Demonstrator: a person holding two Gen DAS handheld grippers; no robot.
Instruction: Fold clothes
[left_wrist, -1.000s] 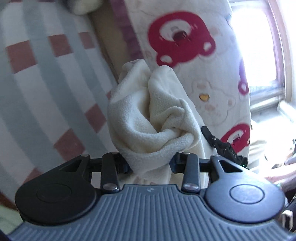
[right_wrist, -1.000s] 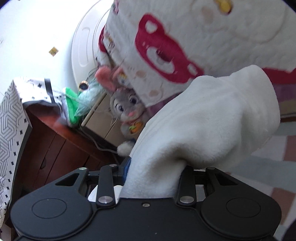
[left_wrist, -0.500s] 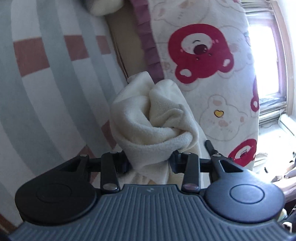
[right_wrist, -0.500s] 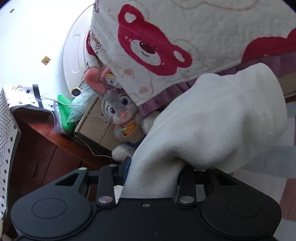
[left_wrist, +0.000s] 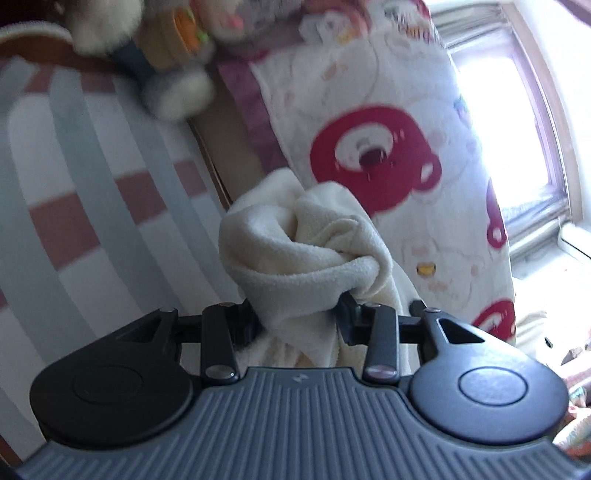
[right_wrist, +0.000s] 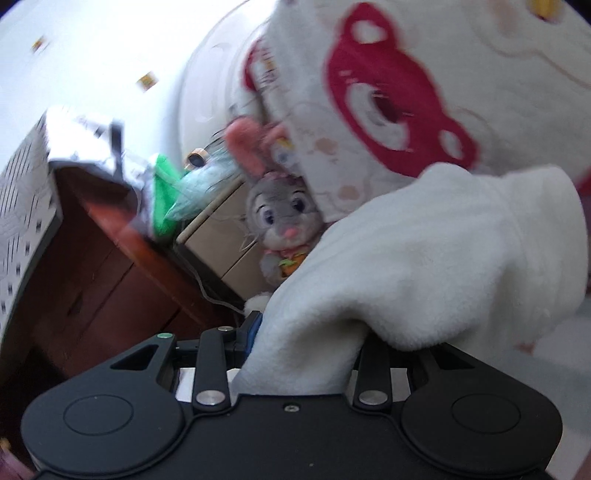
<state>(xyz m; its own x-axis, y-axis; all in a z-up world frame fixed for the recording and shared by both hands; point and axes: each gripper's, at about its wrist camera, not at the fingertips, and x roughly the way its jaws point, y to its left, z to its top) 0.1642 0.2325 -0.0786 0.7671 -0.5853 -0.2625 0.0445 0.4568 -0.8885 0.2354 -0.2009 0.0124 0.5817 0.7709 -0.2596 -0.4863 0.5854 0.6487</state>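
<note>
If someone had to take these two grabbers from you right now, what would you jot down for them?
Left tool: shut on a bunched part of the cream fleece.
Right tool: shut on another part of the fleece.
Where things are: fleece held up off the striped bed, in front of the bear quilt; plush rabbit beside the quilt.
Done: both tools have a grip.
Left: no fold visible yet. Spread the fleece on the bed and fold it, I'd guess.
</note>
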